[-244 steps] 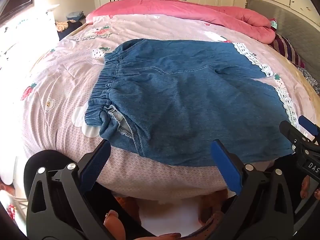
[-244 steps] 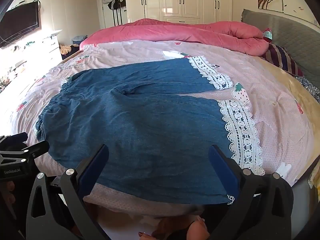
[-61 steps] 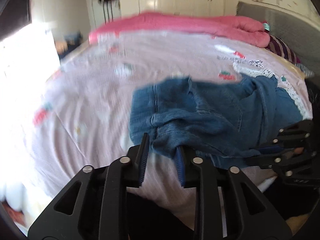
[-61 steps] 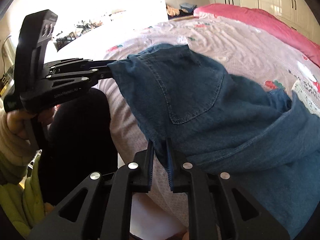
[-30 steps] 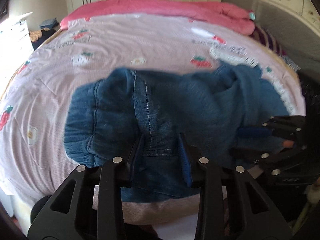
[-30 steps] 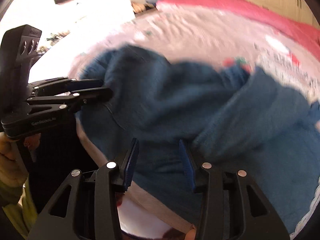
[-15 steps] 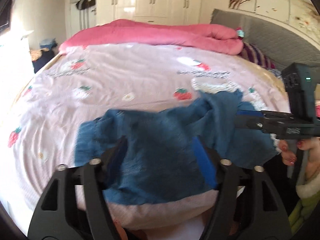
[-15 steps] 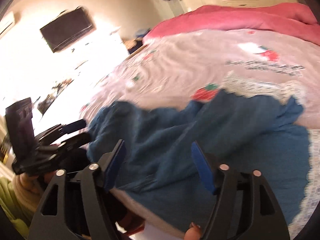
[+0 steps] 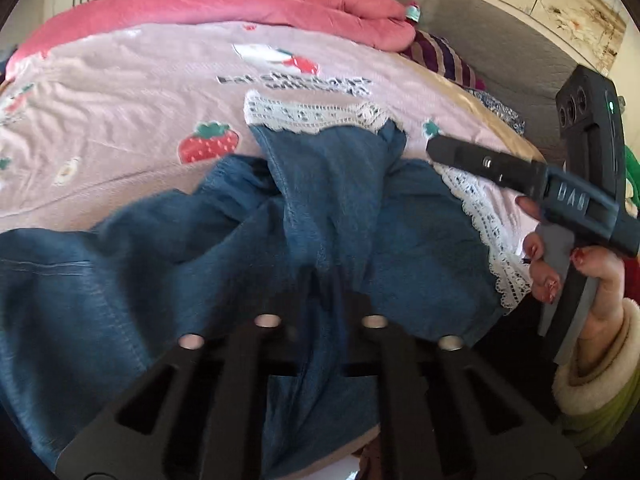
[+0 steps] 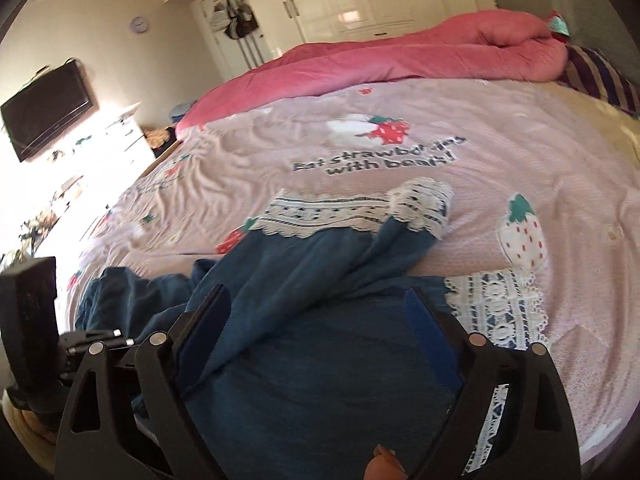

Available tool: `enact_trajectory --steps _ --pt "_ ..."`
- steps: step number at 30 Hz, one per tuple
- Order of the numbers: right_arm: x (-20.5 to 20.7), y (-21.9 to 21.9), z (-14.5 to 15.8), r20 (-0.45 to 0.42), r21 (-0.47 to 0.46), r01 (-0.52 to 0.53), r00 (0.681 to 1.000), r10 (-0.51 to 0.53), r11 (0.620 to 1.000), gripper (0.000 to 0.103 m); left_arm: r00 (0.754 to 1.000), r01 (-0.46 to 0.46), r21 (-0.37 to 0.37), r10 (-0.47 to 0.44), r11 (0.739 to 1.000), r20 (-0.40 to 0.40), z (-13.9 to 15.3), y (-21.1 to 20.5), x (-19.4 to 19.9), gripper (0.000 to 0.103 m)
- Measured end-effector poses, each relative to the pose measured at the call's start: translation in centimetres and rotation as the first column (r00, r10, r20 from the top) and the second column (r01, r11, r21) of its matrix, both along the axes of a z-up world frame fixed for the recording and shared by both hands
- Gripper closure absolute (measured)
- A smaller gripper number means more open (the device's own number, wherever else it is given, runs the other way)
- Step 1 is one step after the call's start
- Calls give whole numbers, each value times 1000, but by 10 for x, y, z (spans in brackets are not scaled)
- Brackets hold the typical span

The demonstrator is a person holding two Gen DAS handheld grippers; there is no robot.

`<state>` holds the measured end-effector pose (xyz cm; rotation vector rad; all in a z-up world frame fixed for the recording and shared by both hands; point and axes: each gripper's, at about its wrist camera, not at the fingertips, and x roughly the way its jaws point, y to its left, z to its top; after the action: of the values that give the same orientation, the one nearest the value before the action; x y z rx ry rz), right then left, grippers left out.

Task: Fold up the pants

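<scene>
Blue denim pants [image 9: 168, 248] with white lace hems [image 10: 344, 212], crumpled at the near edge of a pink strawberry-print bedspread [image 9: 120, 92], one leg twisted over the other. Left gripper [image 9: 323, 280] pressed together, just closed, pinching a raised ridge of denim between its fingers. Right gripper [image 10: 316, 328] spread wide above the cloth, jaws just opened, nothing pressed between the blue pads [image 10: 424, 336]; held in a hand [image 9: 576, 276] at the right, pink quilt [image 10: 400, 56] rolled along the far side.

Far bedspread [image 10: 400, 128] free; rumpled pants [image 10: 320, 360] block near edge.
</scene>
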<state>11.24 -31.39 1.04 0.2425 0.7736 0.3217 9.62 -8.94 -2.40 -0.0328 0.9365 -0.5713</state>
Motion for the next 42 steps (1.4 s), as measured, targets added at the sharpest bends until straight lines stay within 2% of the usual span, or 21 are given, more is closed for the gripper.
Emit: enact_trajectory --steps 3,6,8,11,14,16,18,19,20,21,23,25,29,33,36,42 --pt "14 6 6 -23 36 -28 999 29 999 15 1000 14 -48 -14 999 -4 -6 1 1 103" --pt "40 24 18 -18 9 -72 997 72 997 15 999 41 -86 -40 995 19 -7 -1 -3 103" --pt "65 44 22 -26 -68 -113 993 112 991 15 997 68 -111 -64 991 33 -4 -2 -8 103" --pt "109 84 17 -96 -202 -187 981 170 961 15 995 92 -136 -87 986 45 -3 -4 -14 103" --pt "140 117 5 -174 -265 -264 959 223 927 16 995 97 -128 -91 987 50 -5 -7 -15 103" --pt "155 131 -5 -217 -296 -276 952 217 914 17 995 97 -136 -91 986 44 -7 -7 -14 103" --pt "168 145 -20 -281 -336 -306 935 215 891 27 994 99 -131 -93 986 49 -6 -7 -14 103" --pt "172 148 -27 -302 -373 -312 931 204 874 43 994 100 -128 -95 987 50 -7 -7 -14 103" --pt "174 150 -32 -314 -394 -317 929 197 863 67 994 100 -125 -94 987 51 -8 -8 -14 103" --pt "175 148 -35 -317 -385 -316 928 198 867 78 994 99 -123 -93 988 52 -9 -8 -14 103" --pt "173 132 -29 -291 -297 -287 936 200 911 94 994 98 -117 -92 988 55 -12 -9 -15 103" --pt "163 108 -14 -234 -231 -236 955 181 944 94 994 97 -116 -91 989 56 -14 -11 -17 103" --pt "133 56 15 -158 -138 -148 979 126 979 94 994 98 -107 -92 989 64 -17 -12 -20 103" --pt "90 7 39 -89 -88 -58 995 50 994 94 994 94 -103 -88 990 65 -17 -10 -21 103" --pt "52 -33 46 -68 -49 11 998 -14 999 94 993 94 -100 -86 991 76 -15 -10 -23 103" --pt "-20 -84 26 -111 -29 116 987 -119 993 94 990 118 -100 -110 988 89 -10 -11 -31 103"
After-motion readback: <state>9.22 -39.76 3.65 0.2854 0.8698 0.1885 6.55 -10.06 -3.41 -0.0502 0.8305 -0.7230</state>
